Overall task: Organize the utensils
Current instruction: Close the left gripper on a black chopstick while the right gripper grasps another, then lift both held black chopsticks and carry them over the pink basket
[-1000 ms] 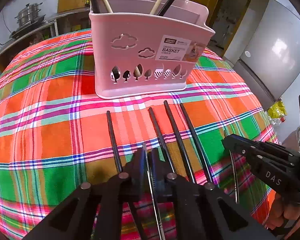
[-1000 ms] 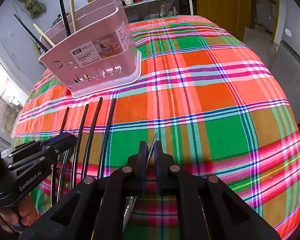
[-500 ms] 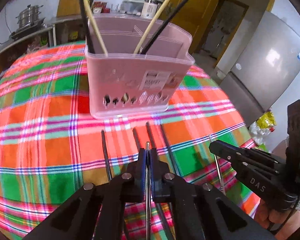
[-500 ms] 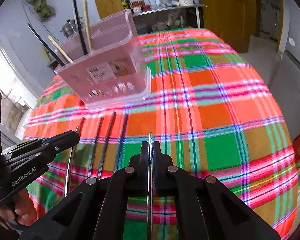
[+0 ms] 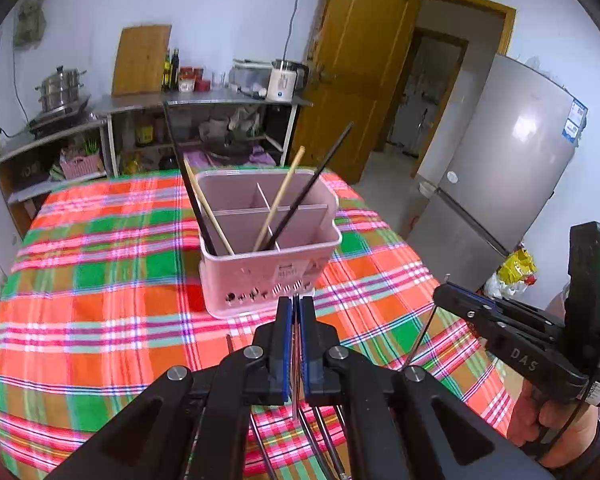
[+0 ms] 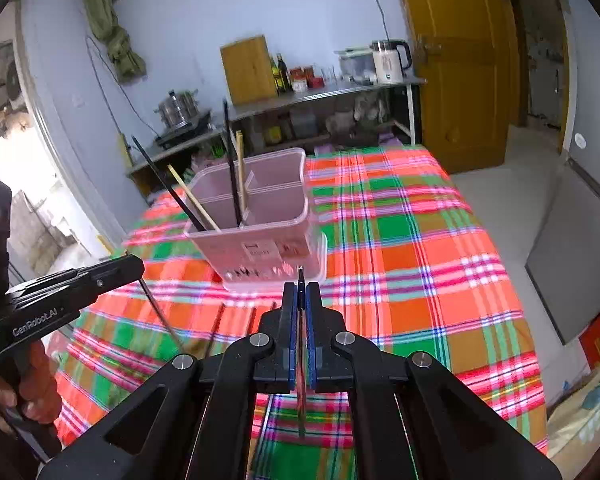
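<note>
Left wrist view: the left gripper (image 5: 295,308) is pinching a thin metal chopstick (image 5: 296,384) between its closed blue pads above the plaid tablecloth (image 5: 100,312). Ahead, a pink utensil basket (image 5: 268,268) is standing on the cloth, holding black and wooden chopsticks (image 5: 278,200) in its compartments. Several dark chopsticks (image 5: 324,440) are lying on the cloth below the gripper. At right, the right gripper (image 5: 444,296) is gripping another thin metal chopstick (image 5: 422,336).

Right wrist view: the right gripper (image 6: 300,292) is clamping its chopstick (image 6: 301,360) tightly, tip pointing toward the basket (image 6: 260,240). At left, the left gripper (image 6: 134,266) is carrying its slanting chopstick (image 6: 160,312).
</note>
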`<state>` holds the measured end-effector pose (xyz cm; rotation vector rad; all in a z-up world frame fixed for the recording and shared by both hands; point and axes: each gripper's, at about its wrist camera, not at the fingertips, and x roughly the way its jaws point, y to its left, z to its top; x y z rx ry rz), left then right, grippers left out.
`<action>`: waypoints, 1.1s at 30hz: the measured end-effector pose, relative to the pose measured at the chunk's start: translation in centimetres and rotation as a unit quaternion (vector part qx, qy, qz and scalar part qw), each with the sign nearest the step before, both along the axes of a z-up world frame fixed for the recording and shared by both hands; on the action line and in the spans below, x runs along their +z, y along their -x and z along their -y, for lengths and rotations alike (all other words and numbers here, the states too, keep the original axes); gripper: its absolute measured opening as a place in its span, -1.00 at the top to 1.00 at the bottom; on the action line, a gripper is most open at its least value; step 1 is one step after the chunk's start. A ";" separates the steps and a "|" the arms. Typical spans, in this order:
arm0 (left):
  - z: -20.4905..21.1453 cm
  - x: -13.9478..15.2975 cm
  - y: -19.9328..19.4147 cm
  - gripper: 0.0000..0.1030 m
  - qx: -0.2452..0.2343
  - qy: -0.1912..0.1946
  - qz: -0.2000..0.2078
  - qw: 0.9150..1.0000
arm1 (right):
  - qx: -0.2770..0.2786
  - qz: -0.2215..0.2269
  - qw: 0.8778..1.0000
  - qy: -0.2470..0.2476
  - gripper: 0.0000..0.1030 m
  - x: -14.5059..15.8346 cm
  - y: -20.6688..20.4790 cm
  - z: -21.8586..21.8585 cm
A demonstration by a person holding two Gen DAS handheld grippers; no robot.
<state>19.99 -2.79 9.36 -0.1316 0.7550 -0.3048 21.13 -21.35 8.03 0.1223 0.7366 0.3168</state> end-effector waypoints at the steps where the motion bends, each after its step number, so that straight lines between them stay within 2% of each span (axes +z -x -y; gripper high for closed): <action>1: -0.1 0.3 0.2 0.93 0.000 -0.001 0.003 1.000 | 0.001 0.008 1.000 -0.004 0.93 0.5 0.4 0.0; 6: -0.1 1.8 1.1 0.93 -0.005 -0.002 0.015 1.000 | 0.006 0.025 1.000 -0.006 0.93 1.9 1.2 0.2; 21: -1.2 3.5 1.9 0.94 -0.008 0.004 0.019 1.000 | 0.026 0.056 0.998 -0.002 0.93 4.6 1.8 -0.9; 33: -3.4 8.1 -0.4 0.94 0.014 0.008 0.052 0.998 | 0.047 0.097 0.994 -0.016 0.93 7.6 -0.7 -4.1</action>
